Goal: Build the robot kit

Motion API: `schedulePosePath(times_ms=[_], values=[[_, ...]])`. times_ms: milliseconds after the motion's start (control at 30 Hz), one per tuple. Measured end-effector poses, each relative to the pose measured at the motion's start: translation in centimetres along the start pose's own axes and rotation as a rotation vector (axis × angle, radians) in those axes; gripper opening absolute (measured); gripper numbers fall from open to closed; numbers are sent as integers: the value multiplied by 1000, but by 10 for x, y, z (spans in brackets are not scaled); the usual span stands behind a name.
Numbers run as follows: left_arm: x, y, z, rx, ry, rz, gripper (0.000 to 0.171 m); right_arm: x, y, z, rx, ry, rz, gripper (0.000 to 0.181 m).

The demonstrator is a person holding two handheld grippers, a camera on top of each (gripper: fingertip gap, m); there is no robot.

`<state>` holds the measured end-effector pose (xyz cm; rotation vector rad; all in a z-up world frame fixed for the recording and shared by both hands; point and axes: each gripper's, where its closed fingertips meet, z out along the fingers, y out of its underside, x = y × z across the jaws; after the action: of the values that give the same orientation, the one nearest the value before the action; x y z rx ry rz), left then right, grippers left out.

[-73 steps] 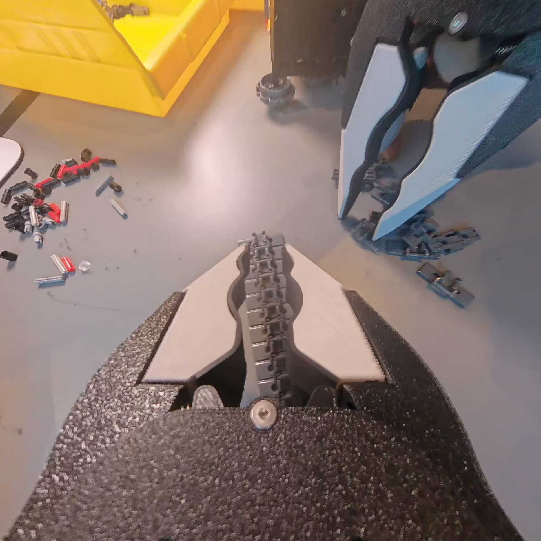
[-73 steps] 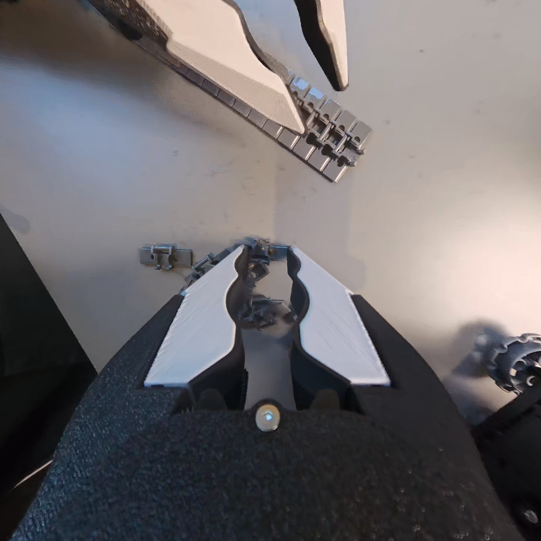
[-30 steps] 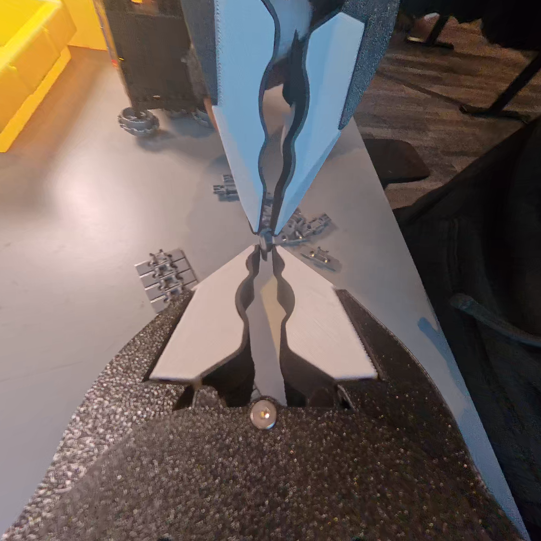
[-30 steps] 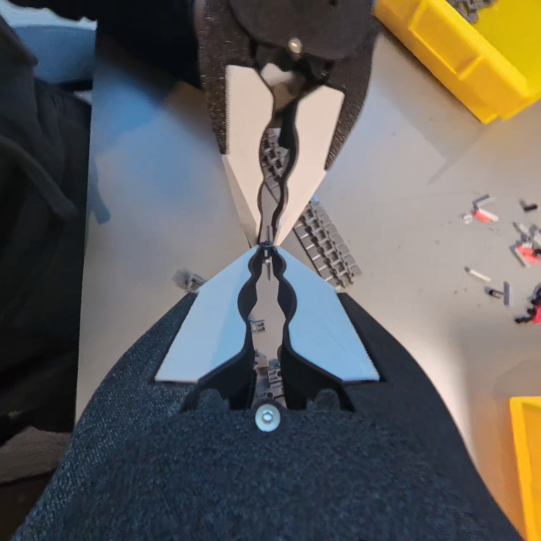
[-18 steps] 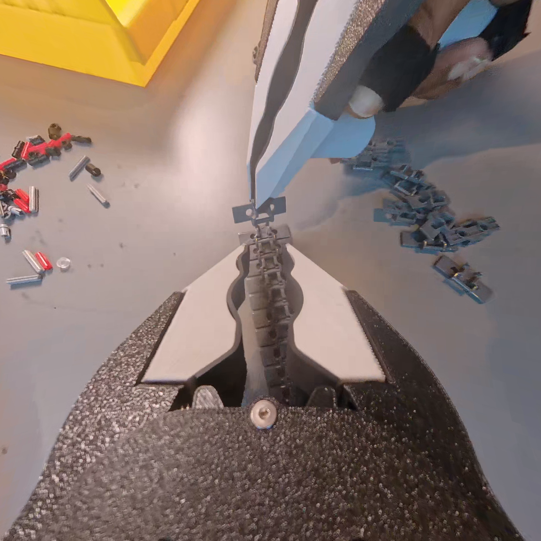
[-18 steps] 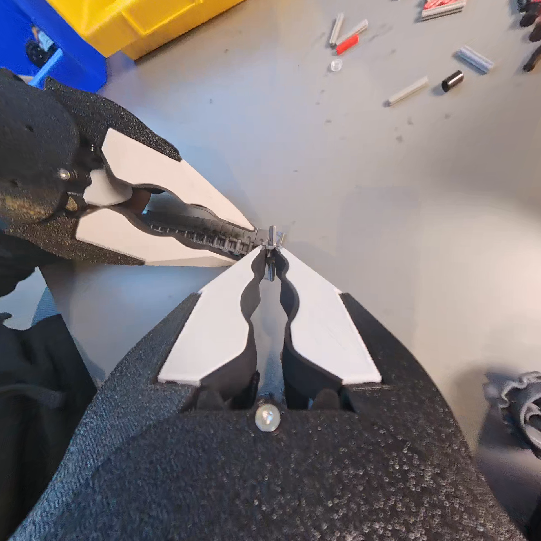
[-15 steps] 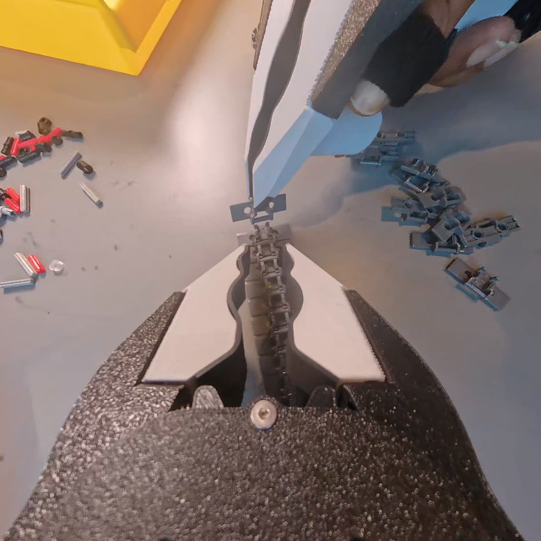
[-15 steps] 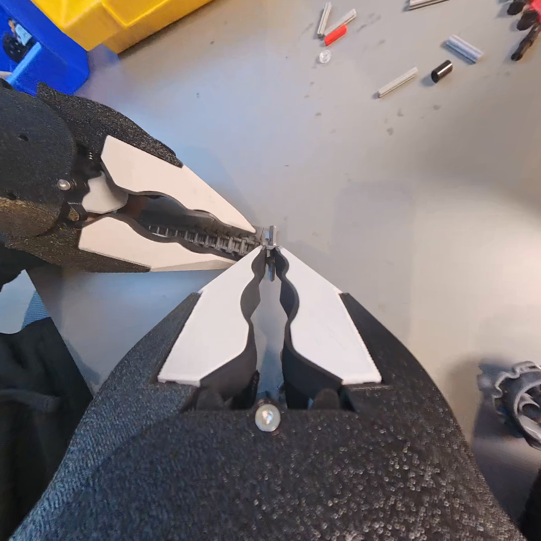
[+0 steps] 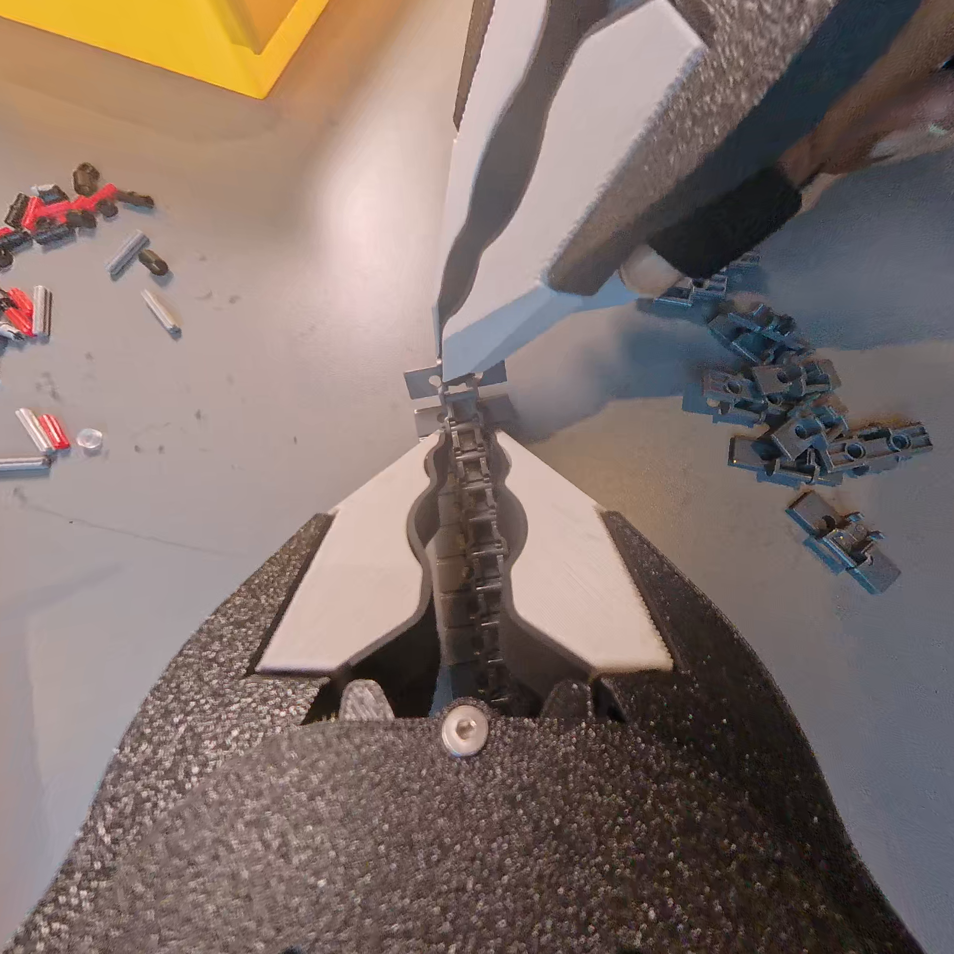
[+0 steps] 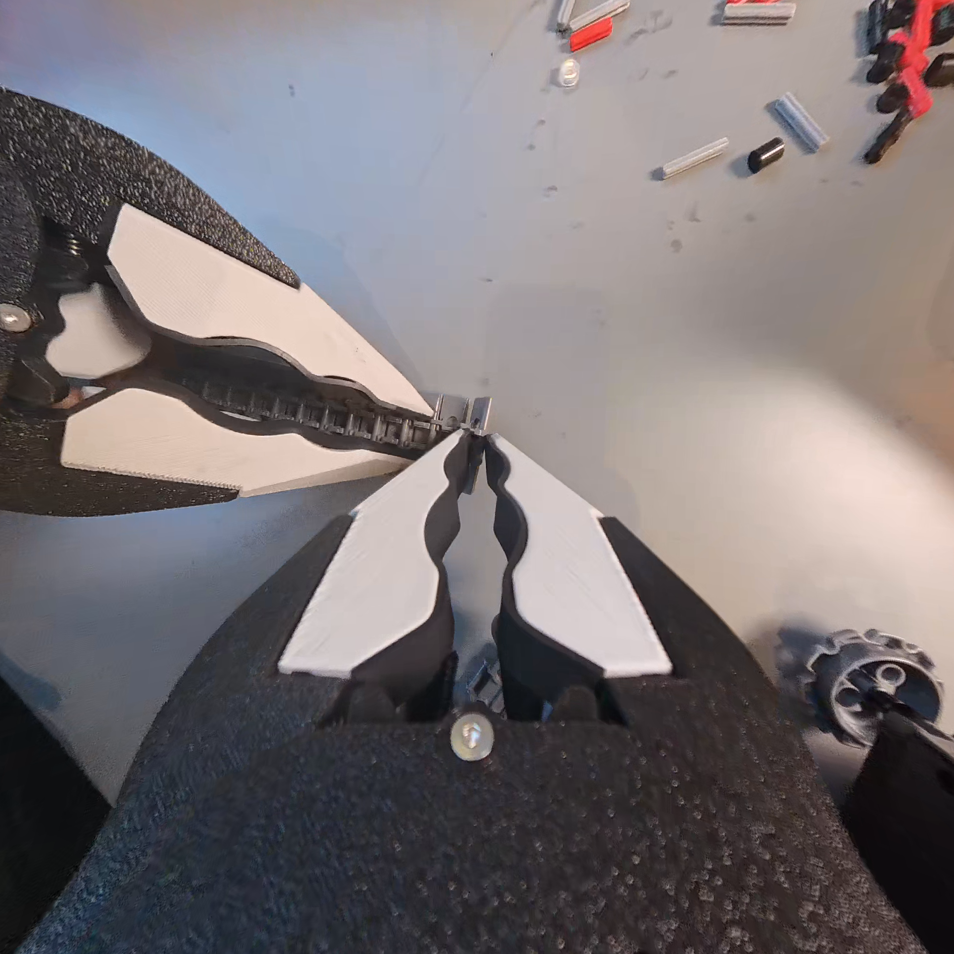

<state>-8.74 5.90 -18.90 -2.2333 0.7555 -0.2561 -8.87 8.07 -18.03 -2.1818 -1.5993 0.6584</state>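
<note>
Track chain (image 9: pixel 467 521) in left tongs (image 9: pixel 461 439); loose links (image 9: pixel 795 413) alongside.

right gripper (image 10: pixel 475 436): pinching a small grey link (image 10: pixel 474 467)
left gripper (image 10: pixel 433 428): clamped along a grey chain (image 10: pixel 330 413)
link: touching the chain's end
table (image 10: pixel 671 413): grey

My left gripper (image 9: pixel 461 439) and right gripper (image 9: pixel 441 361) meet tip to tip at frame centre, so I have no way straight ahead. At right a heap of grey links (image 9: pixel 805 413) blocks the table (image 9: pixel 309 289); scattered pins (image 9: pixel 46 248) crowd the left edge. Between them, left of centre, I see bare surface.
</note>
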Motion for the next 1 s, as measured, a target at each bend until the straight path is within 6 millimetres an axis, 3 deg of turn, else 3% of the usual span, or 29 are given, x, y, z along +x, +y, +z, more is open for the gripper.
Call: schedulePosePath(times_ms=[367,667,767,867,1000], values=[[0,0,-1,12,-7,0,12,2,3,1,-12,184,-197,5],[5,2,-6,36,76,-45,15,-4,0,-1,55,-19,-93,5],[2,-9,-20,125,170,-139,24,-9,-11,-12,133,-25,-140,5],[-9,-25,-38,243,235,-183,24,-30,-22,-28,232,-110,-186,5],[5,-37,-60,353,453,-180,14,-50,-30,-48,323,-177,-244,5]])
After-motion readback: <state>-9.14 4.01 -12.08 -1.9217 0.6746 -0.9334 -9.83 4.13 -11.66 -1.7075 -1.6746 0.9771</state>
